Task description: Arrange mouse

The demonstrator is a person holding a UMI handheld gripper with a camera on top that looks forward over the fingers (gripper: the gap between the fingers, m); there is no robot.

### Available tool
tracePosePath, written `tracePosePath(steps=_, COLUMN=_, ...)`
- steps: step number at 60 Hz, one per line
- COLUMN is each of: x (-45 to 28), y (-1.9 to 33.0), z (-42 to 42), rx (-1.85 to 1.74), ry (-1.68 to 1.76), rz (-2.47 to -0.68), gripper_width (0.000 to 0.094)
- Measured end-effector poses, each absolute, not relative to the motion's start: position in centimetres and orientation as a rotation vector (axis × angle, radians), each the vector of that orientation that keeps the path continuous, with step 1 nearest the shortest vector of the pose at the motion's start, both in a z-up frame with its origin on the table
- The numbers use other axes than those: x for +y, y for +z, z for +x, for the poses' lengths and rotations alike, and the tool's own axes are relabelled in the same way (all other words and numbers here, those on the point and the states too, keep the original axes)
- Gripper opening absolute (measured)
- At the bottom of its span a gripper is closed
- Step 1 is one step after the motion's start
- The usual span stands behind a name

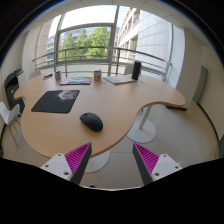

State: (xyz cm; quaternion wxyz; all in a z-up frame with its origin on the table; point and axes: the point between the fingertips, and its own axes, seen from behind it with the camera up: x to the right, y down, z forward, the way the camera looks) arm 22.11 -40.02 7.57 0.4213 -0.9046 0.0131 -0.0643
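Note:
A black computer mouse [91,121] lies on the light wooden desk [130,105], near its curved front edge. A dark mouse mat [56,100] with a printed picture lies farther back and to the left of the mouse. My gripper [112,158] is open and empty, held off the desk in front of its edge. Its two fingers [76,158] with magenta pads stand wide apart, with the mouse beyond them and slightly left. Nothing is between the fingers.
A black speaker [136,70] stands at the desk's far right, with papers [121,79] beside it. Small items [97,75] and a cup [58,76] stand along the back edge by the window. A chair [12,85] stands at the left. Grey floor shows below the desk.

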Motion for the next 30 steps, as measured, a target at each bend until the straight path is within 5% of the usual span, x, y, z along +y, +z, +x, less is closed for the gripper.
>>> tracePosePath(steps=13, x=-31.0, y=1.0, z=17.4, rx=-0.032, ry=-0.124, rz=-2.289, gripper_width=0.0841)
tracePosePath(steps=30, x=-23.9, y=-0.9, z=16.6, rx=-0.068, ry=-0.111, rz=-2.302, gripper_width=0.0838)
